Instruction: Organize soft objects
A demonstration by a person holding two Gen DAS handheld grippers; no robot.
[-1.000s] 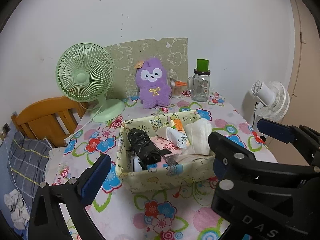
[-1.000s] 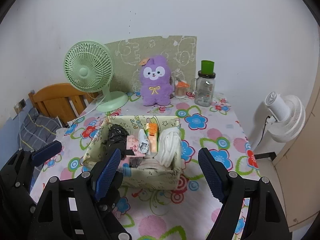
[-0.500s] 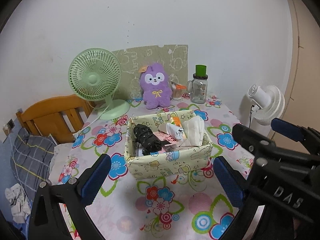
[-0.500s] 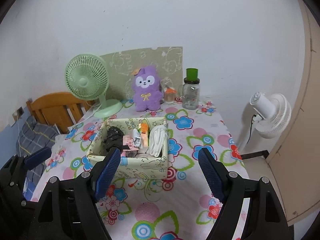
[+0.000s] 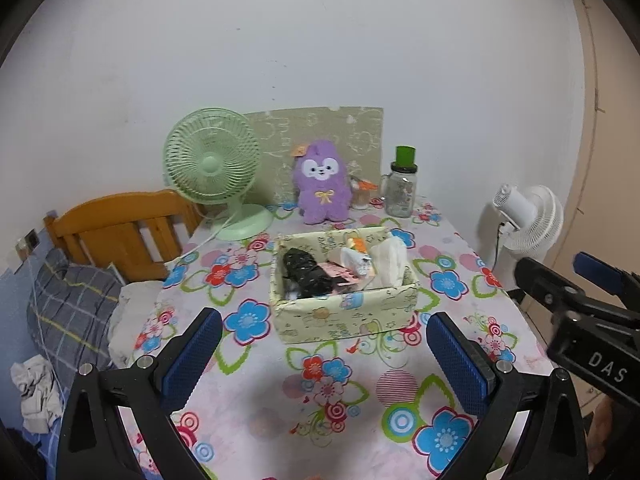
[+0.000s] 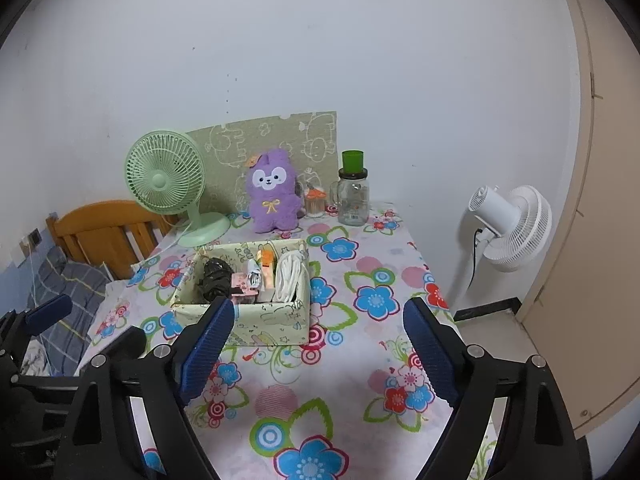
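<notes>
A fabric box [image 5: 344,312] of folded soft items [image 5: 388,260] is seen mid-table. Both the left gripper [image 5: 324,360] and right gripper [image 6: 320,344] are held spread wide and empty, near its front.

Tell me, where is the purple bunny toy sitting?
In both views the purple bunny toy sits at the table's far edge, between the green fan and the glass jar.

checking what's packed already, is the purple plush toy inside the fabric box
No, the purple plush toy stands on the table behind the fabric box, against the wall board.
</notes>
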